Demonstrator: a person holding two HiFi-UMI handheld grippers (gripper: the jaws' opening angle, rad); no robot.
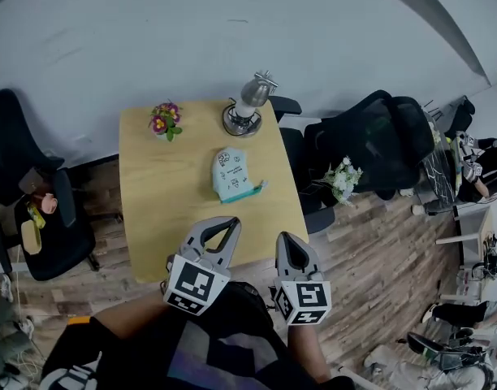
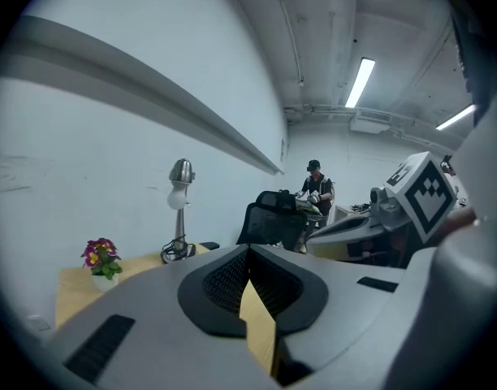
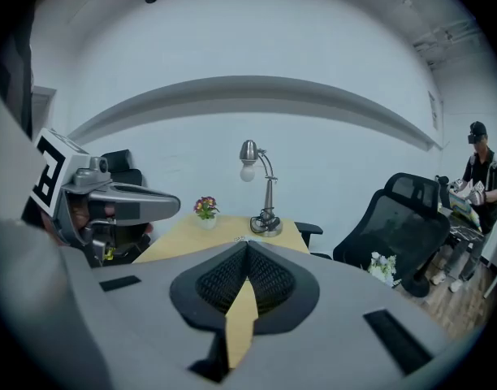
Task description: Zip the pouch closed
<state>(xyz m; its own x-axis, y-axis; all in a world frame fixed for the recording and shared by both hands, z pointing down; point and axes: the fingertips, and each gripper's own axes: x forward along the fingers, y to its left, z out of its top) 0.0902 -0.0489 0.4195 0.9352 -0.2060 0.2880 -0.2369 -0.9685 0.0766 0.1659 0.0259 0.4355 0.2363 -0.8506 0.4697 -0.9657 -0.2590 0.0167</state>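
Pouch on table, open or zipped unclear — left claw, right claw both together, empty.

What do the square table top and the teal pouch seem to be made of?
Pale yellow square table top: probably wood or laminate, matte, evenly coloured. Flat light teal pouch with printed front: perhaps soft fabric or plastic; too small to tell.

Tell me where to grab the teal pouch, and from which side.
Take the pouch at its near end, where a darker teal strip runs and a small tab sticks out rightward. It lies flat on the table, so probably come in low from the person's side: right gripper on the tab, left gripper pinning the left corner.
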